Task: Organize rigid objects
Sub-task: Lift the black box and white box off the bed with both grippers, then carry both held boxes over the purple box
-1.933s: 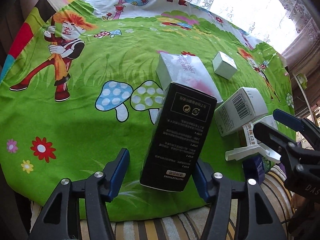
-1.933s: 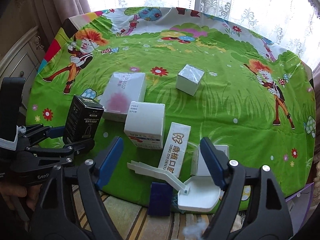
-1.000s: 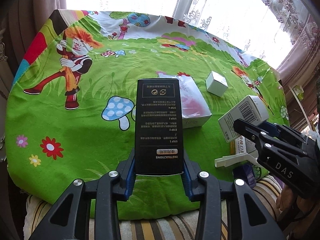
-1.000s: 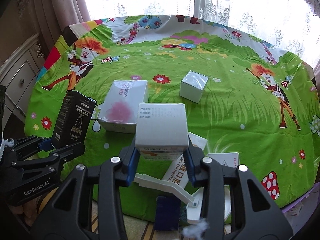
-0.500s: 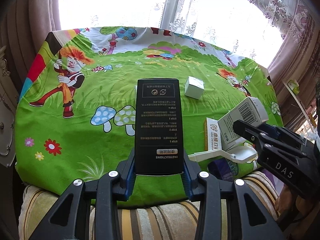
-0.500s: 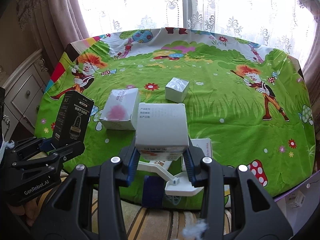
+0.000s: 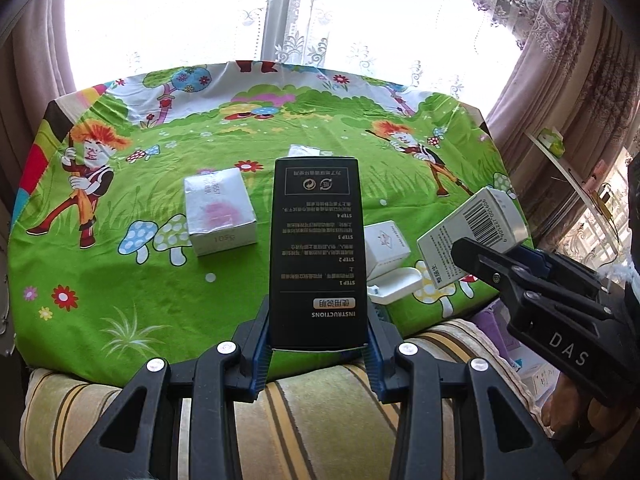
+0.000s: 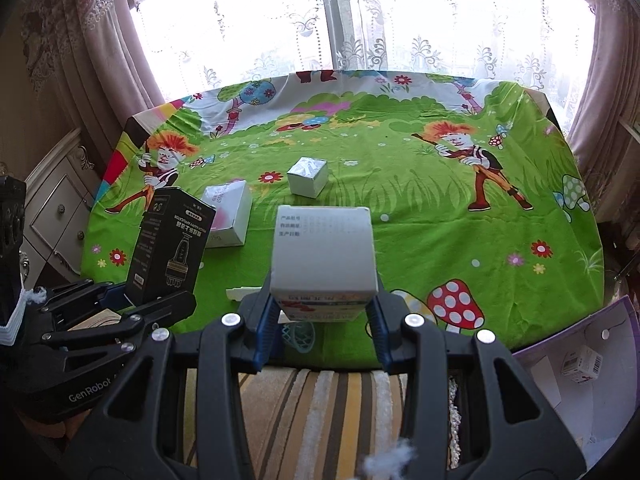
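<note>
My left gripper [image 7: 318, 340] is shut on a tall black box [image 7: 316, 248] and holds it above the near edge of the table [image 7: 120, 280]. The black box also shows in the right wrist view [image 8: 170, 248]. My right gripper [image 8: 322, 320] is shut on a white box [image 8: 323, 252], which also shows in the left wrist view [image 7: 472, 236]. On the green cartoon cloth lie a white box with a pink print [image 7: 219, 210], a small silver cube [image 8: 307, 176] and a small white box [image 7: 386, 248].
A white open case [image 7: 394, 288] lies at the near table edge. A striped cushion [image 7: 320, 420] is below both grippers. A purple bin [image 8: 580, 364] with a small carton in it stands at the lower right. A cabinet [image 8: 56, 208] is at the left.
Both grippers, each holding its box, have pulled back and risen from the table. The table looks smaller and farther, and more of the window and cushion shows.
</note>
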Demonstrator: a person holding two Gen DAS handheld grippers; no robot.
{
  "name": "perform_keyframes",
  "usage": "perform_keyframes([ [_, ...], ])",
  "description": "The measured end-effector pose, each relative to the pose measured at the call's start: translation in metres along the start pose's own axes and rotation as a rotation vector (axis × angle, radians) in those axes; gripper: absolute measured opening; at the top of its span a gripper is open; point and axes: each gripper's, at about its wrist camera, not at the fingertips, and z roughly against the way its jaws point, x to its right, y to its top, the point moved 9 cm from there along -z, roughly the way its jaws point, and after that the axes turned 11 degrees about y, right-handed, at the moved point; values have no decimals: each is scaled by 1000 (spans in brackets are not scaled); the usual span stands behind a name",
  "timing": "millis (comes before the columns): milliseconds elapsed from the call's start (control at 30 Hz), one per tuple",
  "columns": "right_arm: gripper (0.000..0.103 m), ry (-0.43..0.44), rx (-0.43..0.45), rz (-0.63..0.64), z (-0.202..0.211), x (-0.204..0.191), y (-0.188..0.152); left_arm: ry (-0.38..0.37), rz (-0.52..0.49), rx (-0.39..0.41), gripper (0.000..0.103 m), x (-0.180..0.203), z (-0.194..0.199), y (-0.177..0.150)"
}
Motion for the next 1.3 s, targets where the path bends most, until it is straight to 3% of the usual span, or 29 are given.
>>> perform_keyframes([
  [300, 44, -64, 38, -73, 50, 50, -17, -83, -93, -14, 40, 61, 14, -12],
  [900, 45, -291, 44, -272, 145, 182, -86, -245, -304, -47, 40, 180, 39, -38],
  [1300, 45, -389, 71, -366, 189, 233, -110, -354, -436, -76, 40, 272, 45, -45],
])
